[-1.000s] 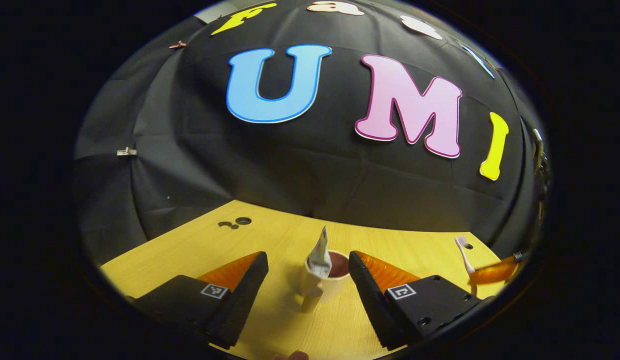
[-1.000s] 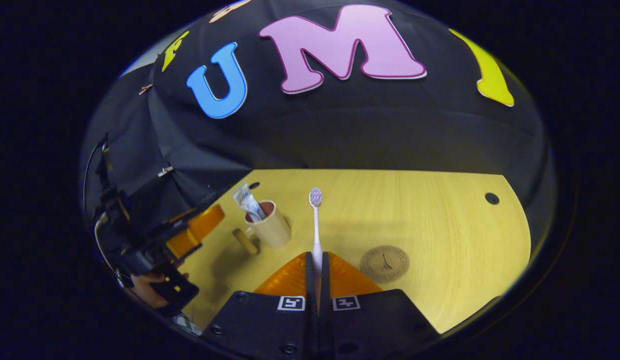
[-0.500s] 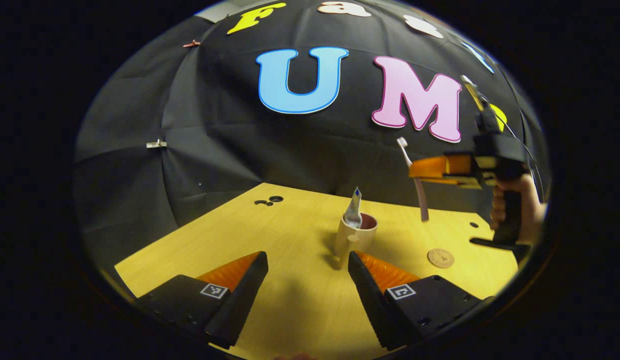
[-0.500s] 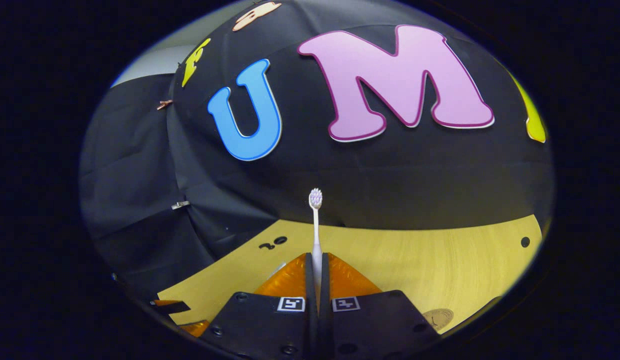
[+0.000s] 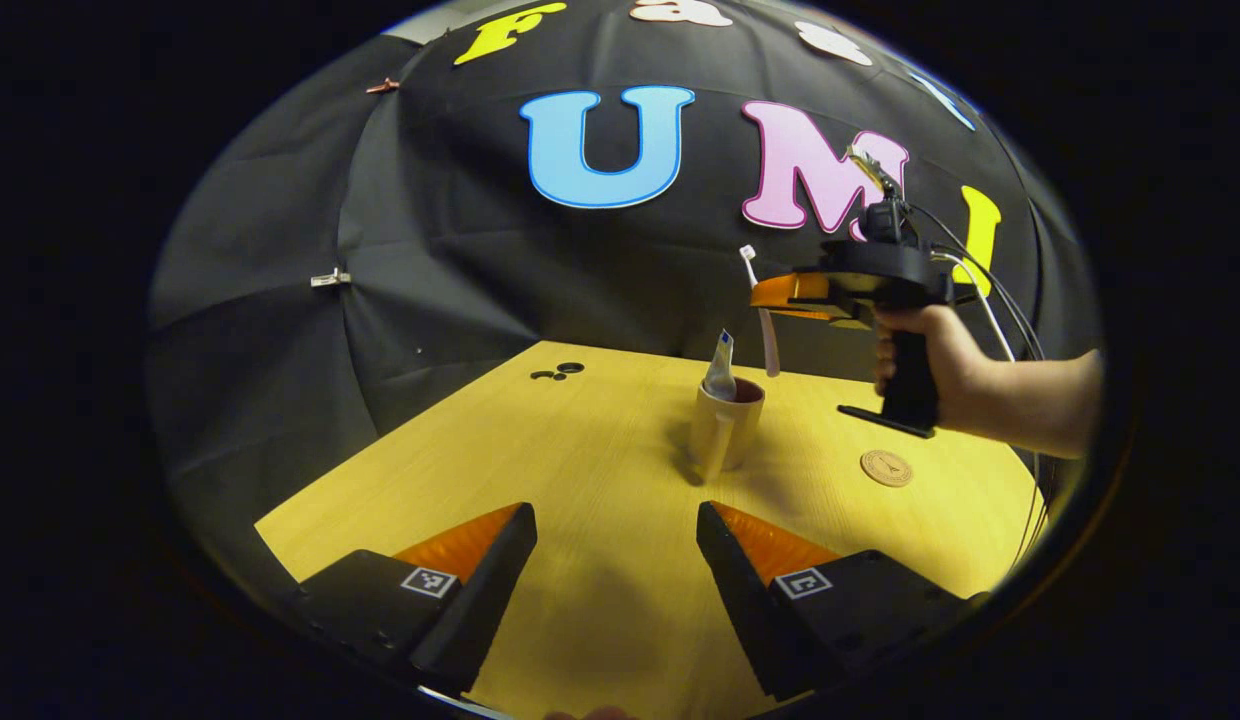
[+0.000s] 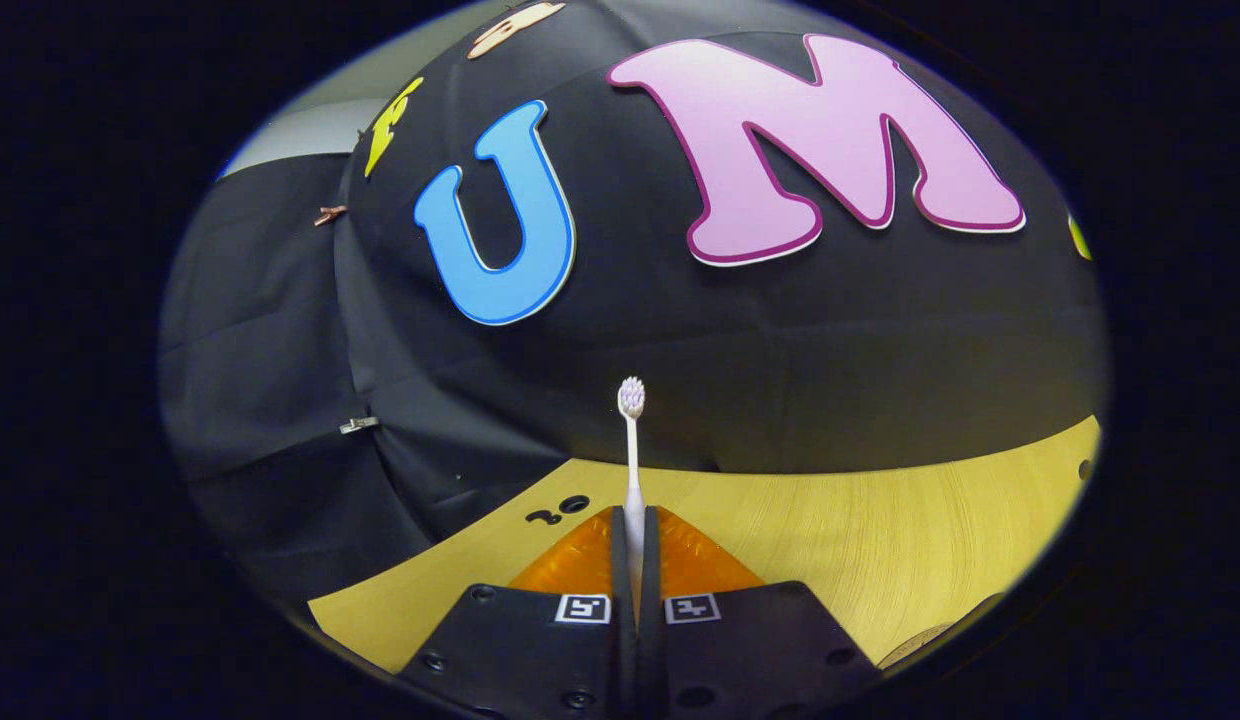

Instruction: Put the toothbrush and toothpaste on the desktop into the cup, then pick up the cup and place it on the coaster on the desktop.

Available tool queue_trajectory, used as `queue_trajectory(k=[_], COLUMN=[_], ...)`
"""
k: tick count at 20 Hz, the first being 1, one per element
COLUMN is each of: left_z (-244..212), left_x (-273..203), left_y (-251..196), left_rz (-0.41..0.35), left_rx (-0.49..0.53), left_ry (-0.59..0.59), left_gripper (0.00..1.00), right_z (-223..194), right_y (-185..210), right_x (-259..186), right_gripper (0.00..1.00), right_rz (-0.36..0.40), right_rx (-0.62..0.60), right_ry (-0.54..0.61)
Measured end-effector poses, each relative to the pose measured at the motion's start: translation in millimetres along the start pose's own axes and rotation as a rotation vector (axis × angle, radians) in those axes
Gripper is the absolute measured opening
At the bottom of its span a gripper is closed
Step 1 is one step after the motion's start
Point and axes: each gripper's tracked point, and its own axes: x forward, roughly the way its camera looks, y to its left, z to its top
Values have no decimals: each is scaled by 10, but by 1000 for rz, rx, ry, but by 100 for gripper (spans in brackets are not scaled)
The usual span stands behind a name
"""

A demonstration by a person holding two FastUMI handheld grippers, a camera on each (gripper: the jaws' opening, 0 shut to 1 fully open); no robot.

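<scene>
A cream cup (image 5: pixel 724 430) with a dark red inside and a side handle stands on the yellow desktop (image 5: pixel 540 470). The toothpaste tube (image 5: pixel 721 368) sticks up out of it. My left gripper (image 5: pixel 610 530) is open, low over the desk, well short of the cup. In the left gripper view my right gripper (image 5: pixel 765 292), held by a hand (image 5: pixel 930 350), hovers above and just right of the cup. It is shut on a white toothbrush (image 5: pixel 761 318) that hangs nearly upright over the cup's right rim. In the right gripper view the toothbrush (image 6: pixel 632 450) rises from my right gripper (image 6: pixel 634 530), bristles on top.
A round brown coaster (image 5: pixel 886 467) lies on the desk right of the cup, below the forearm (image 5: pixel 1030 400). Small dark holes (image 5: pixel 558 372) mark the desk's far left part. The black cloth wall closes the back. Cables (image 5: pixel 980 300) trail from the right gripper.
My left gripper has drawn back from the cup, staying open. My right gripper has carried the toothbrush up and leftward until it hangs over the cup's right rim.
</scene>
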Motion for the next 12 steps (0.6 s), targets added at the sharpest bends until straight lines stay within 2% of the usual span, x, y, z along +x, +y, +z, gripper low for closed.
queue_trajectory(k=[7,12], left_z=[43,1], left_x=[37,121], left_y=[-74,-126], left_rz=[-31,-29], left_rx=[24,15], left_ry=[-7,5], left_gripper=[99,99], right_z=[-275,-691], right_y=[-151,-44], right_x=[283,196], right_gripper=[5,9], right_rz=[-31,1], right_rx=[48,13], right_ry=[-29,27])
